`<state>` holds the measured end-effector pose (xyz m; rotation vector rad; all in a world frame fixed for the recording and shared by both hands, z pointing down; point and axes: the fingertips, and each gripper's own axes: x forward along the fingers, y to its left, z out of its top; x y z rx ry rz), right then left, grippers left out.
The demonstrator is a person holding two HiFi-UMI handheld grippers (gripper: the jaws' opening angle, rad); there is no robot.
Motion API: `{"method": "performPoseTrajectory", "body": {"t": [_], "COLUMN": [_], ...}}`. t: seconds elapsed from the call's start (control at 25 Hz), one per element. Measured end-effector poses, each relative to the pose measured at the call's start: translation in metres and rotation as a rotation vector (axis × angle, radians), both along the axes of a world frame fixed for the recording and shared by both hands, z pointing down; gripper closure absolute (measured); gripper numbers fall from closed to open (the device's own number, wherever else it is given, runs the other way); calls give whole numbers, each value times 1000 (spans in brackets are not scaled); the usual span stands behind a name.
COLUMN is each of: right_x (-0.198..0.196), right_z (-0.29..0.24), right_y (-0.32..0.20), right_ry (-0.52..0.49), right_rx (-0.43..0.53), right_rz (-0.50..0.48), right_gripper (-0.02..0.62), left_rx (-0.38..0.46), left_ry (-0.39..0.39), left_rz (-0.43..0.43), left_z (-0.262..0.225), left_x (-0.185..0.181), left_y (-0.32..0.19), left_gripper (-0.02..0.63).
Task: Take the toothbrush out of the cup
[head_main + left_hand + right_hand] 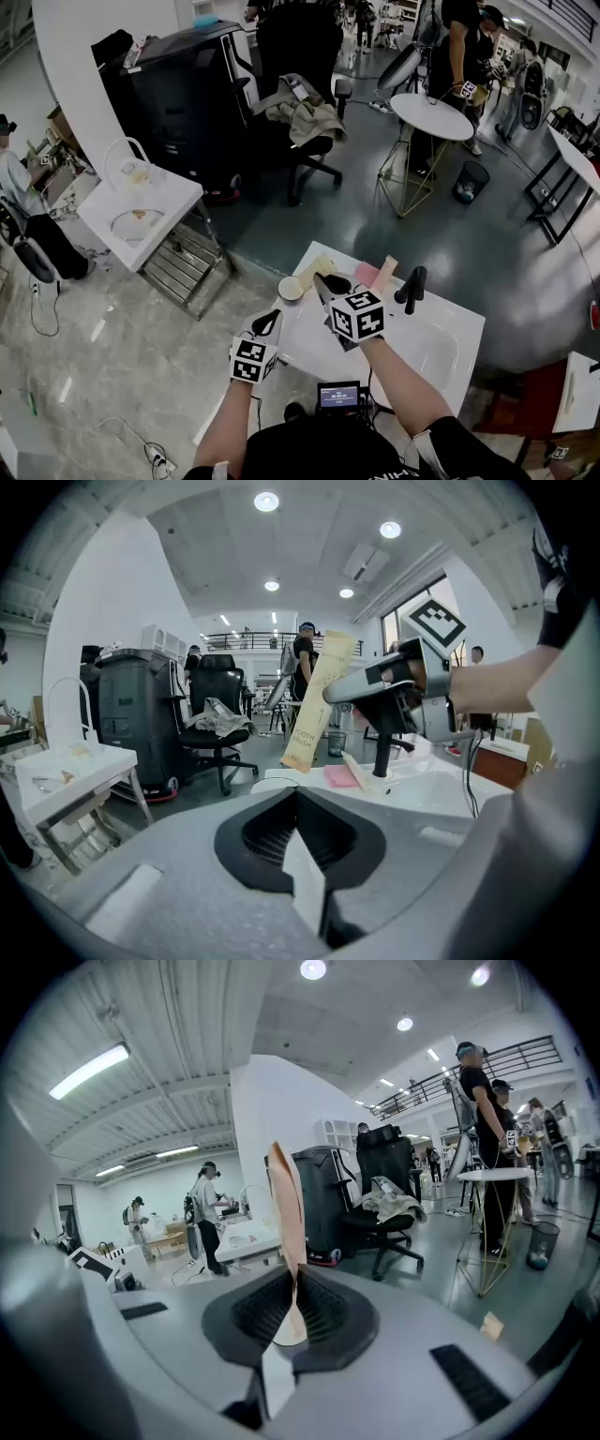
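The toothbrush [317,272] is in a tan paper sleeve, and my right gripper [328,283] is shut on its lower part. In the right gripper view the sleeve [286,1208] stands upright out of the jaws, clear above the counter. From the left gripper view, the right gripper [342,692] holds the printed sleeve [317,705] tilted in the air. The white cup [291,289] stands on the sink counter's left corner, just below and left of the sleeve. My left gripper [270,322] sits shut and holds nothing, just short of the cup rim [267,779].
The white sink counter [441,328] carries a black faucet [412,289], a pink cloth [366,275] and another tan packet [386,272]. An office chair [300,122], a round table [431,115] and a second sink stand [141,211] are farther off. People stand at the back.
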<state>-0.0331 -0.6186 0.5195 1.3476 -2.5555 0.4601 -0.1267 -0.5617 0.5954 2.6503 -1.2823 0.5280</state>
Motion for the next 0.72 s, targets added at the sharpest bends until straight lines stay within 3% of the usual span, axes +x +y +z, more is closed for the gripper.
{"method": "performPoseTrajectory", "body": {"t": [0.36,0.72], "right_x": [45,65], "right_z": [10,64], "right_y": [27,61], "right_ry": [-11,17], "right_rx": [-22,-127], "right_rz": [98,136], "right_gripper": [572,574], "left_rx": [-17,-65], "left_ry": [2,1], "left_rz": [44,77], "left_z": [8,27], "left_x": [15,31], "left_y": [16,34], "left_gripper": [595,595]}}
